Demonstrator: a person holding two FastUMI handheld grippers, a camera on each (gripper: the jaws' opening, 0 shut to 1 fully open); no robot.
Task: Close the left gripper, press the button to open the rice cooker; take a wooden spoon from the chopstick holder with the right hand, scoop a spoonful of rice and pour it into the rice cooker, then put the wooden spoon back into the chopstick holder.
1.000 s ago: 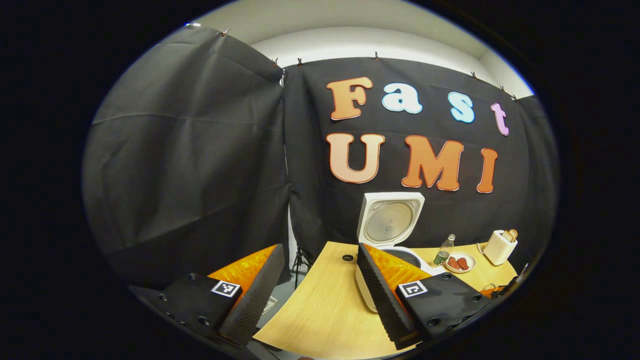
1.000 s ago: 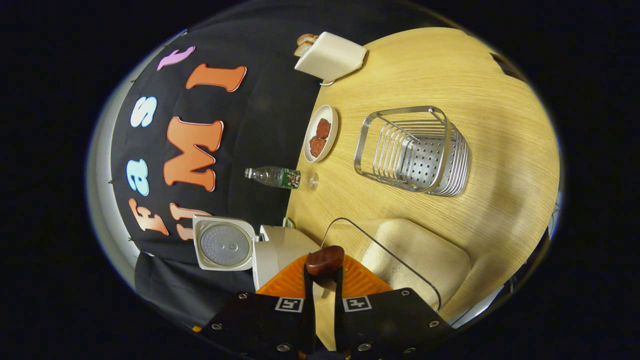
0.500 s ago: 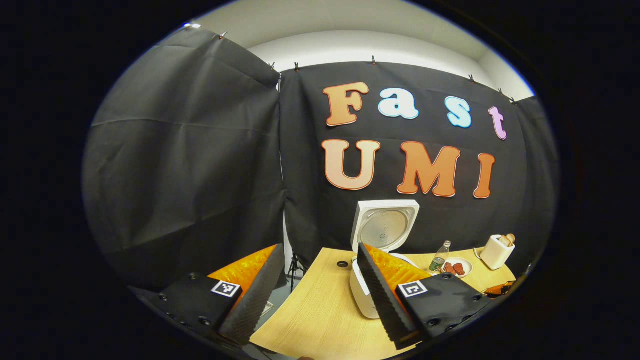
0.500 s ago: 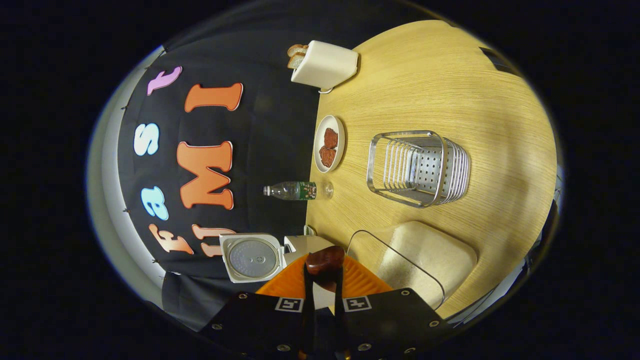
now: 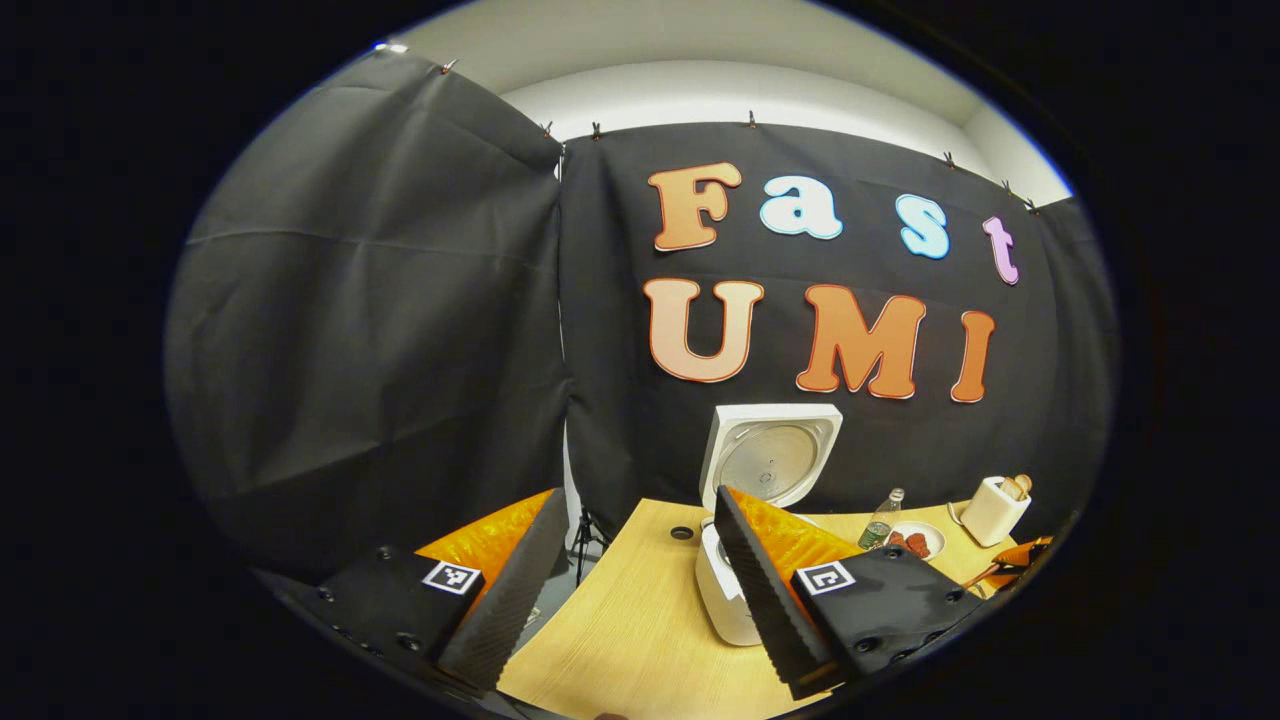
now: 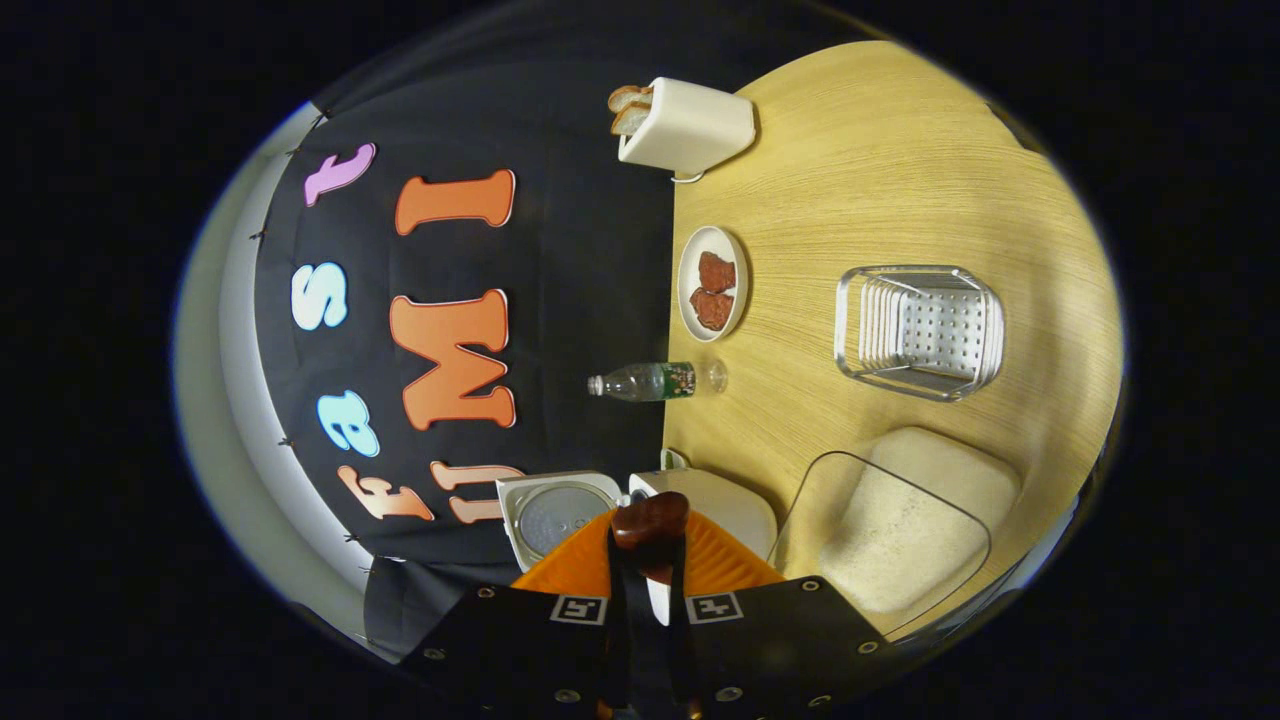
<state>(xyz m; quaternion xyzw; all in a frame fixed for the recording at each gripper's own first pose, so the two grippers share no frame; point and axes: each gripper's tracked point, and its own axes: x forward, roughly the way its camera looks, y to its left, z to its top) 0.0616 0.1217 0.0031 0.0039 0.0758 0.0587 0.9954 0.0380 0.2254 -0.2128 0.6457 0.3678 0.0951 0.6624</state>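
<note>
The left hand-held gripper (image 5: pixel 625 590) hangs over the near end of the bench (image 5: pixel 640 640) with its two fingers spread wide and nothing between them. Beyond its right finger stands the white rice cooker (image 5: pixel 725 600), its lid (image 5: pixel 768 455) swung up and upright against the black cloth wall. Farther along the bench in the left gripper view are a small bottle (image 5: pixel 880 518), a plate (image 5: pixel 915 540) with red pieces on it, and a white toaster (image 5: pixel 993 508) with bread in its slots. An orange-and-black part shows at the far right edge (image 5: pixel 1015 560); I cannot tell what it is.

The right hand-held gripper (image 6: pixel 648 560) is rolled on its side, so the bench (image 6: pixel 900 180) runs up the right of its view. Its fingers are drawn narrow and clamp a dark brown wooden spoon (image 6: pixel 650 520), whose rounded end sticks out just past the fingertips. Whether the spoon carries any rice cannot be told. Just behind the spoon lies the rice cooker (image 6: pixel 715 500) with its open lid (image 6: pixel 555 510). Beside the cooker sits a clear container of rice (image 6: pixel 900 530). The metal wire chopstick holder (image 6: pixel 920 330) stands apart from it, farther up the bench. The plate (image 6: pixel 712 296), the bottle (image 6: pixel 650 381) and the toaster (image 6: pixel 690 125) line the wall edge.
</note>
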